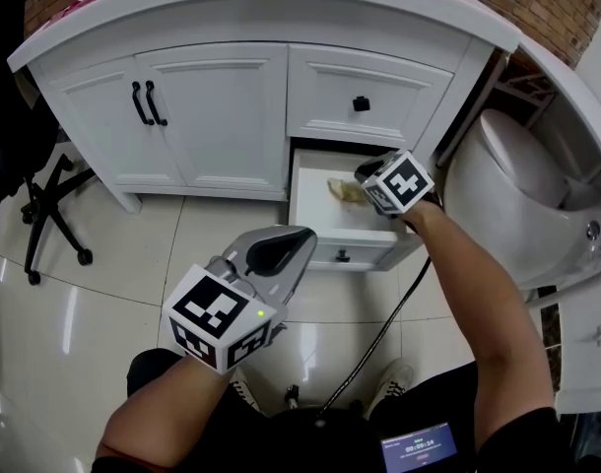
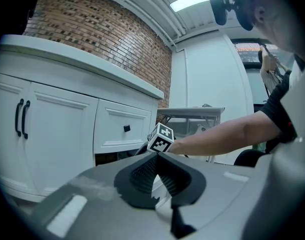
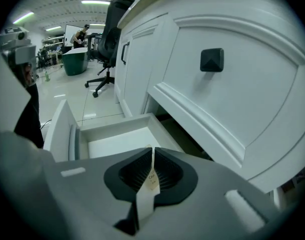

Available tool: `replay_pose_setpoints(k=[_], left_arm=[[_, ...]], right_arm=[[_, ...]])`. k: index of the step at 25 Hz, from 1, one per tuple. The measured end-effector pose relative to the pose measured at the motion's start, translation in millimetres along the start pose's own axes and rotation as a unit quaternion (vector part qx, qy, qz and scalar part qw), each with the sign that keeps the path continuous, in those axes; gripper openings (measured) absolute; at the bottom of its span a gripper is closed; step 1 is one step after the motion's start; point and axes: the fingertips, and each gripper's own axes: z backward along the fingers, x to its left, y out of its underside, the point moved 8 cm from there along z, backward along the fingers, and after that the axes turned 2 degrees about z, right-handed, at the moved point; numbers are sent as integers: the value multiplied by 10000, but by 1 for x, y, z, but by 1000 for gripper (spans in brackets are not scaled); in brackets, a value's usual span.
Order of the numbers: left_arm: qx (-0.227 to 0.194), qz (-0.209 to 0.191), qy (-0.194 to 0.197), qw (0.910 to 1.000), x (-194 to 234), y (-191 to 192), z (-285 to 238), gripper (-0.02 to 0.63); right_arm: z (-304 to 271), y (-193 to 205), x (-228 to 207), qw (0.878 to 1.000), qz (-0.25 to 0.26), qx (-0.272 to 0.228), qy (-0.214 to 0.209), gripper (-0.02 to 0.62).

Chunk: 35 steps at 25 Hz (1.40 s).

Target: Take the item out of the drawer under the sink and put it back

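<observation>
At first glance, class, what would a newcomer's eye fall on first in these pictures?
The open drawer stands out most, pulled out low in the white vanity. Over it, the right gripper is shut on a thin pale packet, held edge-on between its fingers. The left gripper hangs back nearer the person, shut and empty.

The head view looks from above, steeply down, onto the front of the white vanity cabinet (image 1: pixel 212 116) and into the open lower drawer (image 1: pixel 315 205). The left gripper view sits low and farther back, and faces the cabinet front obliquely, toward the right. The right gripper view is very near the cabinet; it looks left along the front and down into the open lower drawer. All three views share the black knob (image 1: pixel 361 103) of the closed upper drawer (image 1: pixel 379 82).
</observation>
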Motion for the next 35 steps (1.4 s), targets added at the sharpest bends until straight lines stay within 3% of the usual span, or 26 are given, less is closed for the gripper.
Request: replay_pose_setpoints(k=[9,15,19,22,29,35], left_arm=[[-69,-70,-72,9999,0,-4,2,5],[-91,-42,-112,9999,1,-4,8,5],[-169,-39,-131,9998,1,-7,12,5],[-216,-48,-108,9997,-1,-9,14,5],[-210,-104,-96,9997,-5,-9,10,5],[-227,-145,-155,9995,-3,-11,7,5]], right_arm=[[82,-18,24,9886,-772,-1275,-190,9],[153,-19,57,9498,-1967,-2289,-826,9],[191,-4,73,9345,-2291,-2597,-825,8],[211,6,86,9328,-2280,-2699,-709,8],[216,24,101,9413,-1892,-2795,-105,8],[214,35,107,9379,-1986,-2837,-177,8]])
